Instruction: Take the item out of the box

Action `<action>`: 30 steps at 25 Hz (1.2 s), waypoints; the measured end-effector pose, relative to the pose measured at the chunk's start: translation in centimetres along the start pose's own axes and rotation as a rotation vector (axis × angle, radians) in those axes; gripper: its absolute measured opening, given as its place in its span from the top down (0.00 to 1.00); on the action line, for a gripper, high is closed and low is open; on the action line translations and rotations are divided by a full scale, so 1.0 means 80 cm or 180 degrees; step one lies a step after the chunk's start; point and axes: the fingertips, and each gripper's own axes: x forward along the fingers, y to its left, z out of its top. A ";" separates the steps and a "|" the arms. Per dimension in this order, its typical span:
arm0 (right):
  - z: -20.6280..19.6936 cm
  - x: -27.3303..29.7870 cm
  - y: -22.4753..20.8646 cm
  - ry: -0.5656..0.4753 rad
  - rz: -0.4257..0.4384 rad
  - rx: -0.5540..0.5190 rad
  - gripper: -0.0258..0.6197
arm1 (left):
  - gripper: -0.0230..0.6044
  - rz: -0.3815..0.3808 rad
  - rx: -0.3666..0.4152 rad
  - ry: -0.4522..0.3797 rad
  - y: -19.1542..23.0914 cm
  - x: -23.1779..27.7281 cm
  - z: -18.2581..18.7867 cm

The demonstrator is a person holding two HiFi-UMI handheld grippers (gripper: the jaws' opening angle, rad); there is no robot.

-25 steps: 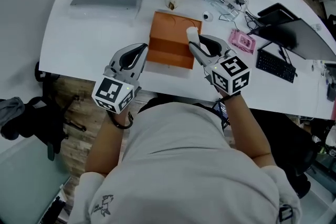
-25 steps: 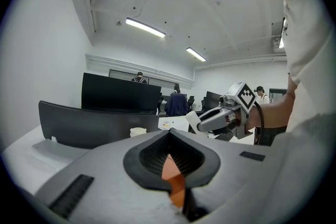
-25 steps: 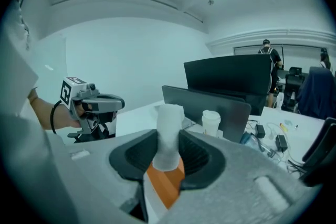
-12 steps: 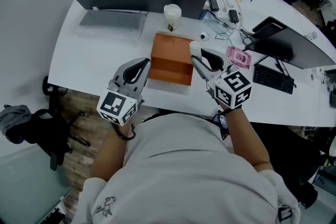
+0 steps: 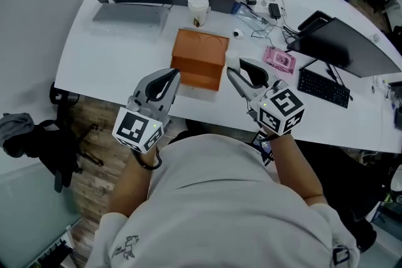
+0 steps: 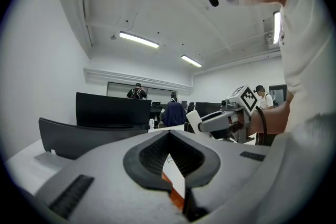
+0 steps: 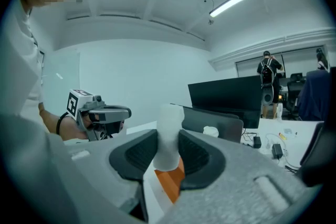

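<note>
Two tools flank orange box [image 5: 200, 59] in head view, left tool [image 5: 173, 74] lower left, right tool [image 5: 236, 68] lower right, left gripper view, jaws together, empty, right gripper view, jaws clamp upright white item [image 7: 169, 126] mid-frame, above box.

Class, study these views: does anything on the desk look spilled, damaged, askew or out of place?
Nothing stands out. The orange cardboard box sits flat on the white desk, nothing is spilled, and the white cylindrical item stands upright, gripped between the jaws of the right hand-held gripper.
</note>
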 end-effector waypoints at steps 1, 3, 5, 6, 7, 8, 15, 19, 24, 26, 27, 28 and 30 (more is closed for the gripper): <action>-0.002 -0.011 0.003 -0.0015 0.0019 -0.0015 0.76 | 0.97 0.0012 -0.0008 0.0003 -0.013 -0.001 0.000; -0.008 -0.034 0.009 -0.0043 0.0055 -0.0036 0.76 | 0.97 0.0033 -0.0023 0.0013 -0.039 -0.003 0.001; -0.014 -0.058 0.015 -0.0069 0.0088 -0.0051 0.76 | 0.97 0.0039 -0.0007 0.0000 -0.066 -0.006 -0.001; -0.017 -0.070 0.019 -0.0083 0.0105 -0.0060 0.76 | 0.97 0.0040 0.0006 -0.0011 -0.079 -0.008 -0.002; -0.020 -0.083 0.022 -0.0096 0.0122 -0.0072 0.76 | 0.97 0.0045 0.0013 -0.0022 -0.093 -0.010 -0.004; -0.024 -0.095 0.025 -0.0109 0.0140 -0.0086 0.76 | 0.97 0.0054 0.0015 -0.0030 -0.107 -0.012 -0.007; -0.063 -0.191 0.049 -0.0213 0.0264 -0.0169 0.76 | 0.97 0.0188 -0.0030 -0.0056 -0.211 -0.033 -0.030; -0.076 -0.230 0.056 -0.0245 0.0264 -0.0157 0.76 | 0.97 0.0285 -0.0096 -0.0039 -0.241 -0.043 -0.038; -0.104 -0.300 0.077 -0.0270 0.0358 -0.0221 0.76 | 0.97 0.0373 -0.0059 -0.0052 -0.320 -0.069 -0.049; -0.109 -0.316 0.084 -0.0265 0.0397 -0.0228 0.76 | 0.97 0.0409 -0.0069 -0.0046 -0.339 -0.077 -0.048; -0.111 -0.323 0.088 -0.0263 0.0416 -0.0242 0.76 | 0.97 0.0424 -0.0072 -0.0043 -0.347 -0.081 -0.048; -0.112 -0.330 0.092 -0.0261 0.0433 -0.0261 0.76 | 0.97 0.0439 -0.0073 -0.0040 -0.355 -0.086 -0.047; -0.113 -0.341 0.100 -0.0258 0.0469 -0.0283 0.76 | 0.97 0.0472 -0.0074 -0.0033 -0.368 -0.096 -0.044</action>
